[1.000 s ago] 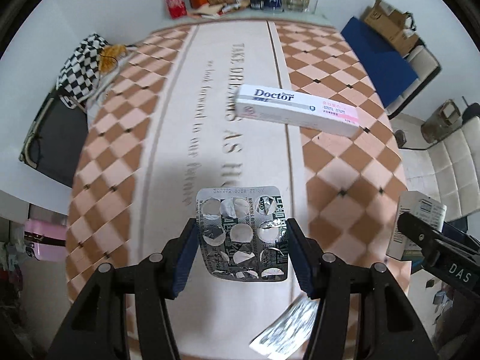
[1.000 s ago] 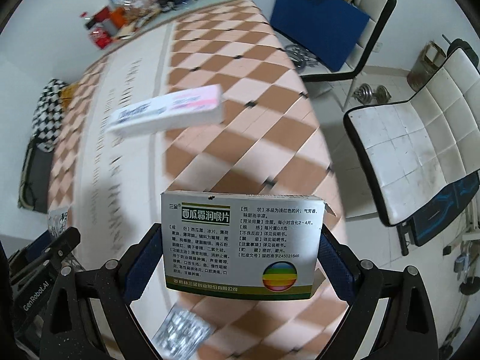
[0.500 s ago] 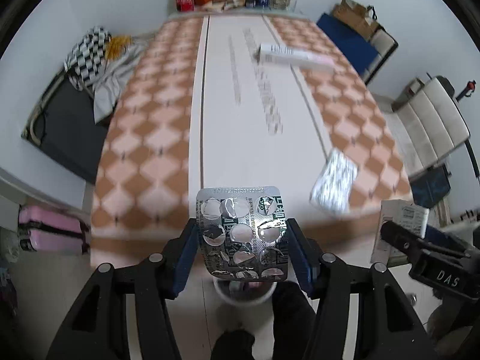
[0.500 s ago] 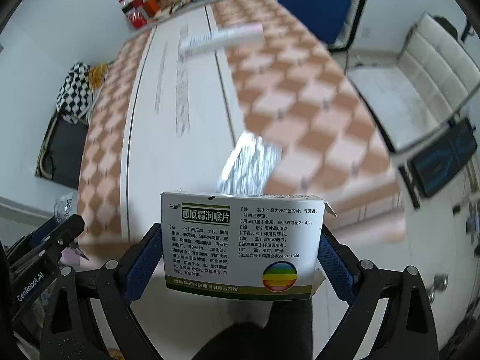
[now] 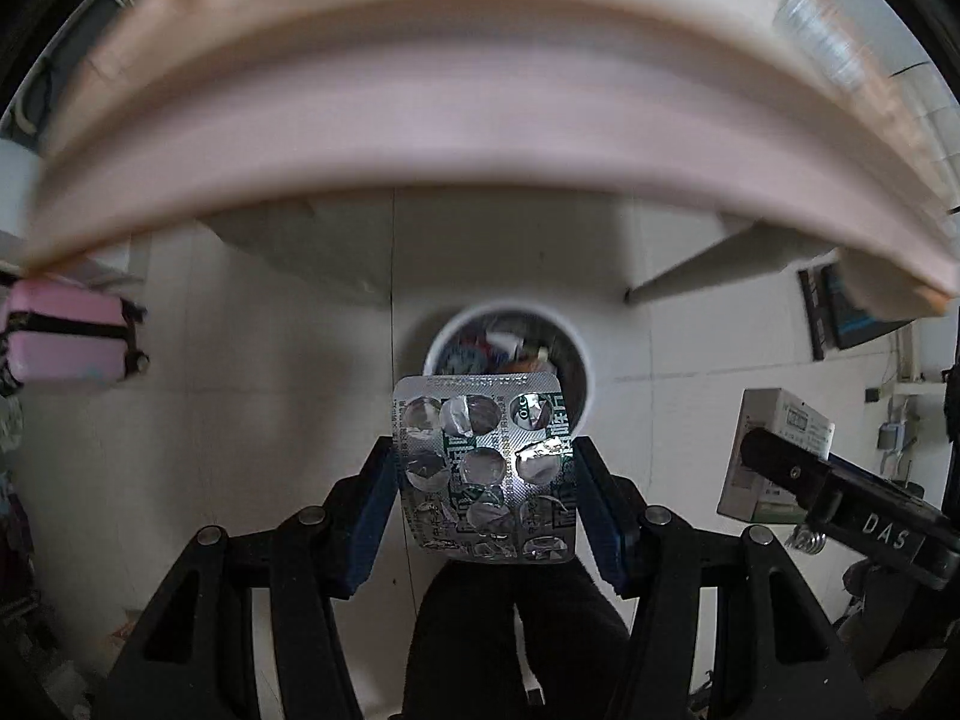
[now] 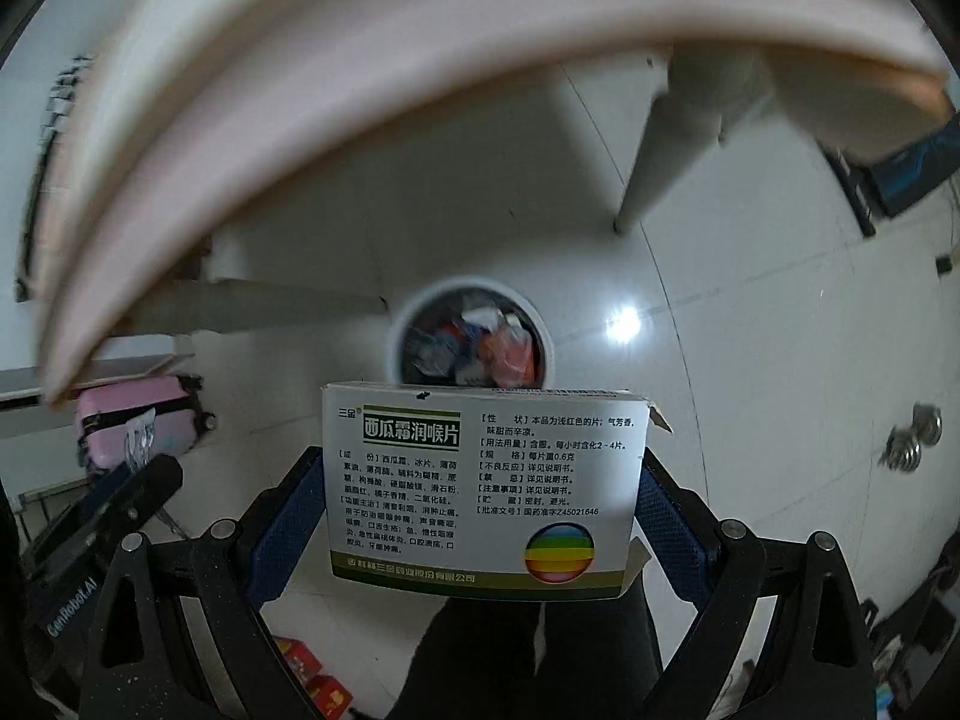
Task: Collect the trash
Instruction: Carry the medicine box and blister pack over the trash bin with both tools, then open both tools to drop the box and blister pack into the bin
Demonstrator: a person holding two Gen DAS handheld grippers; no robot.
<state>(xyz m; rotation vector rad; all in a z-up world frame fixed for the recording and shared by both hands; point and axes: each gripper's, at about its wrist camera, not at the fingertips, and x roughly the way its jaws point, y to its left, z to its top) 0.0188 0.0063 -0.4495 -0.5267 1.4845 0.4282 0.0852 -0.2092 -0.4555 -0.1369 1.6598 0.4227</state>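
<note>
Left wrist view, left to right:
- Pink suitcase (image 5: 66,333), on floor at far left, blurred.
- Table edge (image 5: 480,138), blurred, arching across top.
- Left gripper (image 5: 486,495), clamped on blister pack (image 5: 485,468); foil face up, pockets burst; held in air just short of bin (image 5: 585,354).
- Bin: white, round, on floor under table edge, holding mixed trash.
- Box (image 5: 774,456), at right, held in right gripper.

Right wrist view, left to right:
- Suitcase (image 6: 141,420), on floor at left.
- Right gripper (image 6: 483,501), closed on box (image 6: 483,489); white with green band, Chinese print, 1 end flap loose.
- Bin (image 6: 396,336), directly beyond box, partly hidden by its top edge.
- Table leg (image 6: 645,168), upper right.
</note>
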